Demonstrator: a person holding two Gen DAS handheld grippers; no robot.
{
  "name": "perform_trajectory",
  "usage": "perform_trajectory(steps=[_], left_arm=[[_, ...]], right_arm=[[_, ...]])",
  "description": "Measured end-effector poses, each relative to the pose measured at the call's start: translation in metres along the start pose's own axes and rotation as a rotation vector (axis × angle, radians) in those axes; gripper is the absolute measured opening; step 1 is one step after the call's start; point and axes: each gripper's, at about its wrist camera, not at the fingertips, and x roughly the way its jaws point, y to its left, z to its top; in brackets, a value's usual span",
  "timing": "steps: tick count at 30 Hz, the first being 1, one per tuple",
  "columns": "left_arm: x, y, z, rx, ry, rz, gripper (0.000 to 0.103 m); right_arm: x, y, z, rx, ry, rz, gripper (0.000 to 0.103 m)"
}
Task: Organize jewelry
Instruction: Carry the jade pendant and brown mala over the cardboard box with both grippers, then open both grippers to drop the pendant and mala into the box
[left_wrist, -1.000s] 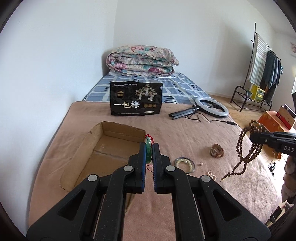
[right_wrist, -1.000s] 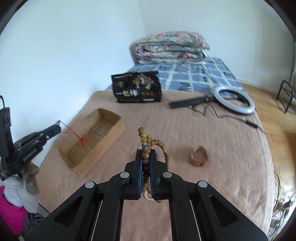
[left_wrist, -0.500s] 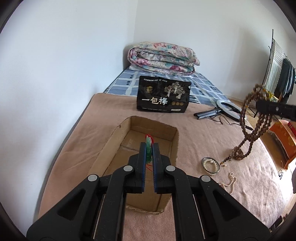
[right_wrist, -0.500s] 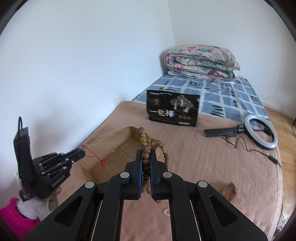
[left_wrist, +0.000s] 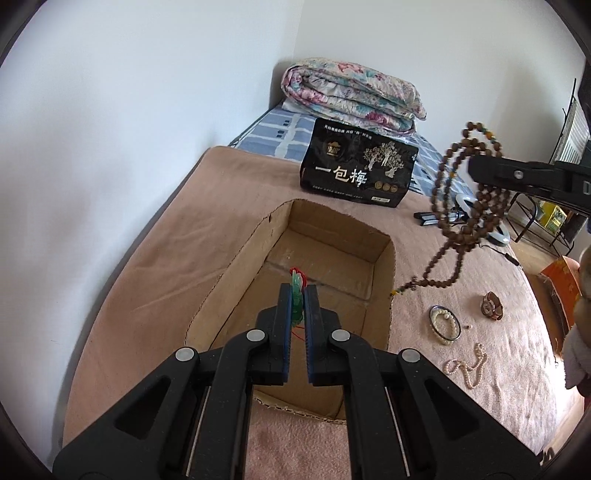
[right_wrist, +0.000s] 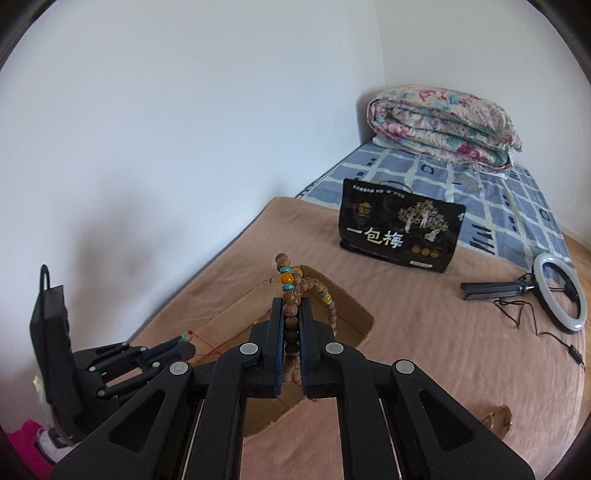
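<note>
I take the cardboard box (left_wrist: 325, 280) as my landmark. Directly above its open middle my left gripper (left_wrist: 297, 295) is clenched on a green pendant (left_wrist: 296, 291) with a red cord (left_wrist: 298, 272) – nothing let go yet, and the box floor looks bare, so I judge the sorting has barely begun. Just right of the box's far right corner, my right gripper (left_wrist: 476, 171) hangs in the air, clamped on a long brown bead necklace (left_wrist: 450, 221) whose loops dangle close to the box's right rim but outside it. Further right of the box, on the pink blanket (left_wrist: 424, 369), lie a bangle with pale beads inside it (left_wrist: 445, 325), a pearl strand (left_wrist: 467, 365) and a brown bracelet (left_wrist: 493, 304) – all left to collect.

The left wrist view alone shows those loose pieces and the box's inside. The right wrist view hides most of the box behind its own fingers, yet it shows the necklace's turquoise and amber beads (right_wrist: 287, 277) up close and the left gripper from the side, left of the box
</note>
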Motion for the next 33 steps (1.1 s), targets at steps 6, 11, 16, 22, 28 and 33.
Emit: perform_trajectory(steps=[6,11,16,22,28,33], left_arm=[[0.012,0.001,-0.005,-0.020,0.037,-0.005,0.004],[0.025,0.002,-0.011,-0.028,0.078,0.002,0.004],[0.038,0.003,-0.016,-0.031,0.114,0.009,0.004],[0.048,0.001,-0.020,-0.027,0.144,0.027,0.004],[0.047,0.001,-0.018,-0.038,0.152,0.037,0.038],[0.042,0.002,-0.017,-0.049,0.127,0.062,0.059]], right_arm=[[0.038,0.002,-0.005,0.001,0.064,-0.005,0.005],[0.065,-0.005,-0.016,0.015,0.116,-0.024,0.005],[0.084,-0.015,-0.027,0.026,0.149,-0.042,0.005],[0.101,-0.025,-0.036,0.053,0.186,-0.033,0.005],[0.104,-0.025,-0.041,0.048,0.205,-0.032,0.017],[0.094,-0.024,-0.041,0.024,0.167,-0.089,0.070]])
